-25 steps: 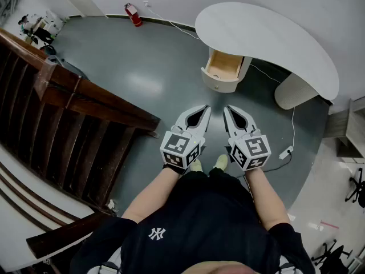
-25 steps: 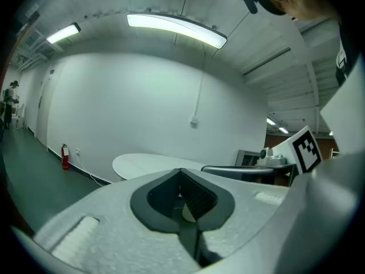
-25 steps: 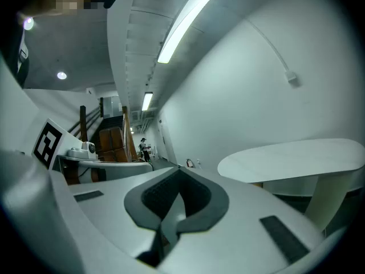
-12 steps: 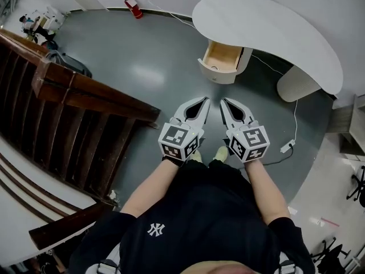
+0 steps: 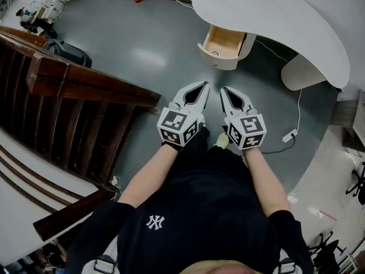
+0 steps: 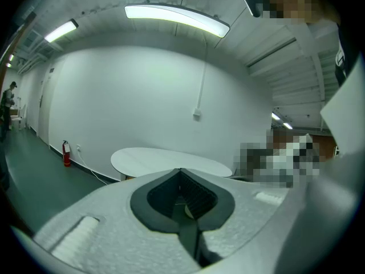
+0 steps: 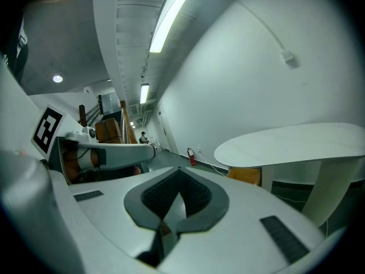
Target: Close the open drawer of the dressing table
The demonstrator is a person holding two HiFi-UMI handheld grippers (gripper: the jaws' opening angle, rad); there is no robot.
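**Head view, read from left to right.** At the far left we see a dark wooden stair railing [image 5: 85,90], well apart from the work. Near the centre, the left gripper [image 5: 203,86] and the right gripper [image 5: 224,89] are held side by side just ahead of the person's body, both pointing to the far side. In each gripper's own view the two jaws meet at their tips, with only the padded hollow behind them and nothing between. We read both as pressed together and empty.

Across a bare stretch of grey floor [image 5: 148,50] stands the dressing table [image 5: 274,16], its curved white top far and to the right. The open drawer [image 5: 223,40] sits under the left end of that top, pulled out toward us so that its pale wooden inside shows. Its white front [image 5: 219,60] faces the grippers, which are well apart from it. Farther right, a white power strip [image 5: 289,136] and its cable lie on the floor near the table's pedestal [image 5: 299,76].

We judge the step in hand to be the approach. To do it well, we would set one pressed-together gripper squarely on the middle of the drawer front. We would then push straight along the drawer's run, so that it does not skew, until the front lies flush. The cable at the right is best stepped around.
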